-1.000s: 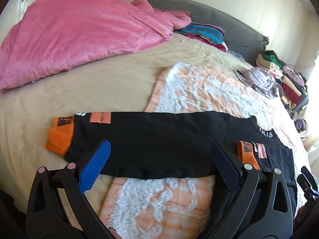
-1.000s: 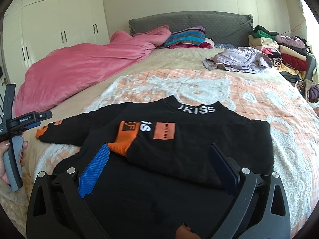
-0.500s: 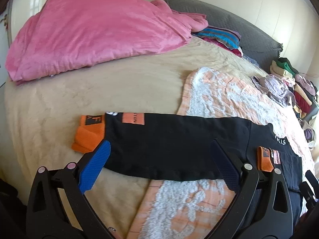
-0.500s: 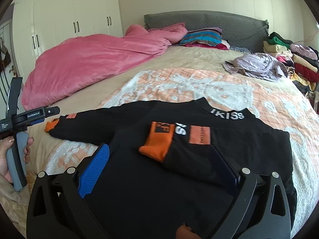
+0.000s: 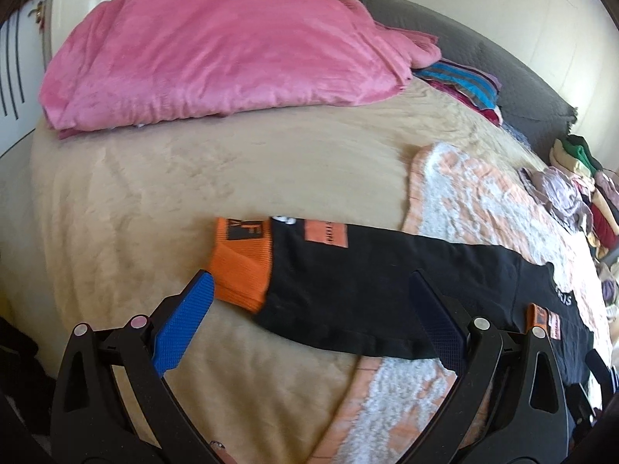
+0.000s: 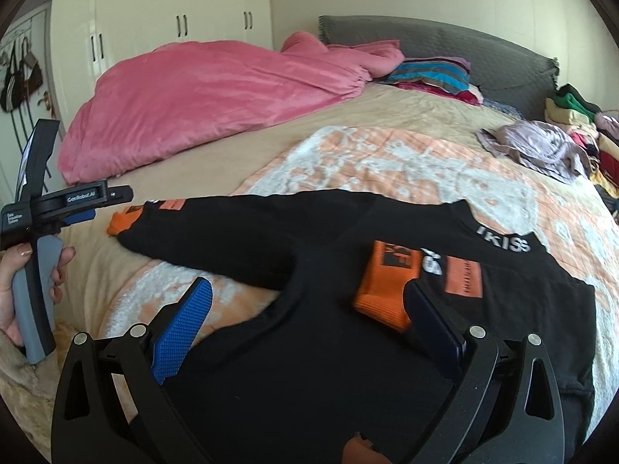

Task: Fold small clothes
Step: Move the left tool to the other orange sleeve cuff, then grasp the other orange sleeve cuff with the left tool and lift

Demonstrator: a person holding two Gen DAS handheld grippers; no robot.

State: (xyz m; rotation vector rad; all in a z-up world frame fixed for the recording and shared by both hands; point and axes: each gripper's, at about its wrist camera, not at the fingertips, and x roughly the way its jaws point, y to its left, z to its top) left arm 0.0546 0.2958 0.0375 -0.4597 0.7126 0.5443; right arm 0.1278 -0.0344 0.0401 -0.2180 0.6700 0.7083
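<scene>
Since the earlier frame, the left gripper [image 5: 307, 326] had travelled outward along the extended sleeve [image 5: 371, 290], bringing the orange cuff [image 5: 241, 272] from 10 o'clock to just ahead of its blue pad; both grippers stood wide open and held nothing; the black sweater [image 6: 348, 371] lay flat on the bed [image 5: 174, 193], its other sleeve already folded across the chest; the extended sleeve ran lengthwise from 9 to 3 o'clock across the left wrist view; the right gripper [image 6: 307, 319] hovered over the body, well apart from that cuff; the left gripper was judged nearer and better placed to pinch the cuff.
</scene>
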